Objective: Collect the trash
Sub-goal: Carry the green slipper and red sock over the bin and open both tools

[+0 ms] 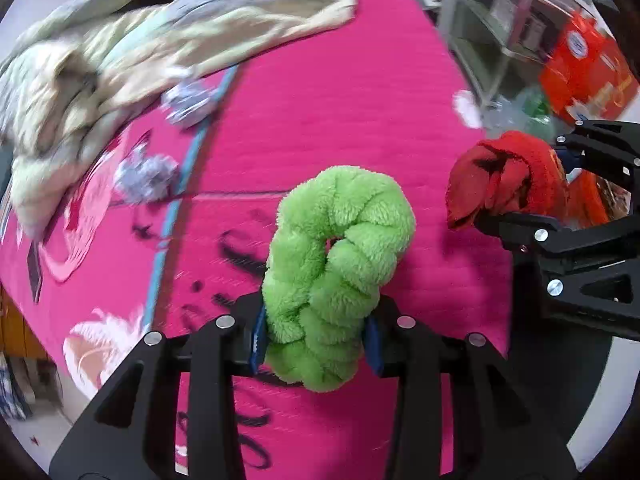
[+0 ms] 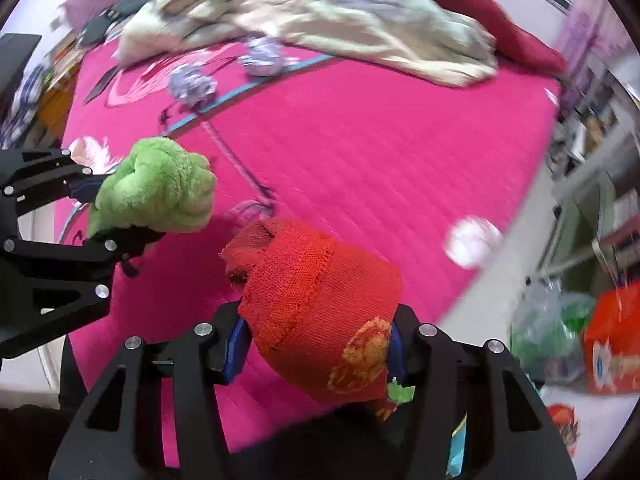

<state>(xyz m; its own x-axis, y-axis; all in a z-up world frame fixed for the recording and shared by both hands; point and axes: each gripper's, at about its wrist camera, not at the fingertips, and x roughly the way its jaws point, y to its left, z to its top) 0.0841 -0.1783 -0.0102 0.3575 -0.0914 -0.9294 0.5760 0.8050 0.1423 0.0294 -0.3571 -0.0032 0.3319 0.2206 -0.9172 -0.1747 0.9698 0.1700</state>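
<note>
Over a pink bed (image 1: pixel 340 92), the left claw (image 1: pixel 316 340) is clamped on a green plush ring (image 1: pixel 340 252) at lower centre; the right claw (image 2: pixel 316 344) is clamped on a red knitted sock (image 2: pixel 316 300).

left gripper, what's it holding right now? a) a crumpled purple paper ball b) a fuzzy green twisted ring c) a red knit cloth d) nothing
b: the left gripper is shut on the fuzzy green twisted ring, held above the pink bedspread, while the red knit cloth sits in the right gripper.
</note>
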